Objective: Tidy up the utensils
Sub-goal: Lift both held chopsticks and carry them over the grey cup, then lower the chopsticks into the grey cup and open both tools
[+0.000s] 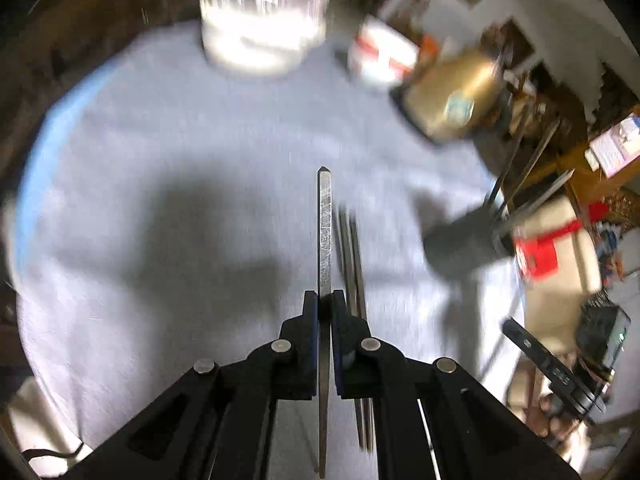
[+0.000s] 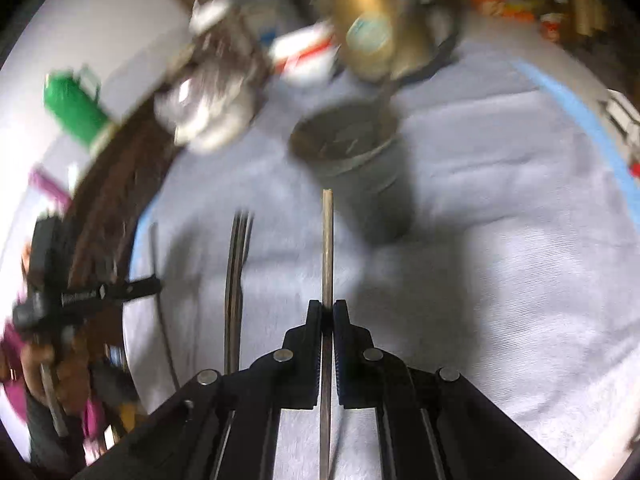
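Clamping a flat metal handle (image 1: 325,232), the left gripper (image 1: 325,304) holds it lengthwise; the right gripper (image 2: 328,312) pinches a thin utensil (image 2: 327,248) aimed toward the gray cup (image 2: 352,160), presumably for dropping in.

Left wrist view: open grey cloth (image 1: 180,168) across the centre and left of the frame, nothing standing there. Blocked at the top centre by a clear jar (image 1: 262,16), at the upper right by a gold can (image 1: 452,96) and a red-white box (image 1: 384,54), at the right by a dark cup (image 1: 468,240) with utensils sticking out.

Right wrist view: free cloth (image 2: 500,240) over the whole right half. Ahead, just above centre, a grey cup (image 2: 356,160) in the way; loose utensils (image 2: 236,280) lying at the left of centre
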The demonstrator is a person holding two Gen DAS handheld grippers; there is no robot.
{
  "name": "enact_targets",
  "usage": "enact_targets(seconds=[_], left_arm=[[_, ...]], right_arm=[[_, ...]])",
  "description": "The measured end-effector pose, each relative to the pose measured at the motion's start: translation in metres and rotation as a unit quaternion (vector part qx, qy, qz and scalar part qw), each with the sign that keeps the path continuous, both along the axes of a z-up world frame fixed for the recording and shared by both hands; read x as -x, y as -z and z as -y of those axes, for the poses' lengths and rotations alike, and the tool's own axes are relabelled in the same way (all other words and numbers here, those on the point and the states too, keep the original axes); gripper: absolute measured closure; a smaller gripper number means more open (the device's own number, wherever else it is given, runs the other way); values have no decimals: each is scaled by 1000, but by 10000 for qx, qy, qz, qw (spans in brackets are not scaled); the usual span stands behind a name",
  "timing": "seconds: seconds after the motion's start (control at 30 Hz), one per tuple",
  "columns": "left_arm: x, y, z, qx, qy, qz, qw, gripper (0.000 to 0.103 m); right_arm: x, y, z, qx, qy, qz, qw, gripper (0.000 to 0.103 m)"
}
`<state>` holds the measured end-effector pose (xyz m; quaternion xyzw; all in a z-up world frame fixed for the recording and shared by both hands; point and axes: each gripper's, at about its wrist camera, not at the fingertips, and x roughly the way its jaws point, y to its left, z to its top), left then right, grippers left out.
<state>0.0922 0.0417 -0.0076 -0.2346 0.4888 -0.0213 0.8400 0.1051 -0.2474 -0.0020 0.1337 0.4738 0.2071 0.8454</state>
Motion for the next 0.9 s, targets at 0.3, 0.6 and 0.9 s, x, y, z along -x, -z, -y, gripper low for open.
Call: enact_targets(seconds=[0.3, 0.6, 0.9], left_arm=[[30, -61, 17, -1106, -716, 1810, 9746, 97], [46, -65, 19, -1825, -873, 2274, 9526, 97], [93, -76, 8, -1422, -895, 2345, 9575, 97]], right_arm=[[13, -55, 21, 137, 929, 1791, 9794, 97], [39, -60, -1, 768, 939, 2608, 9577, 97], [83, -68, 18, 610, 924, 2584, 9597, 97]])
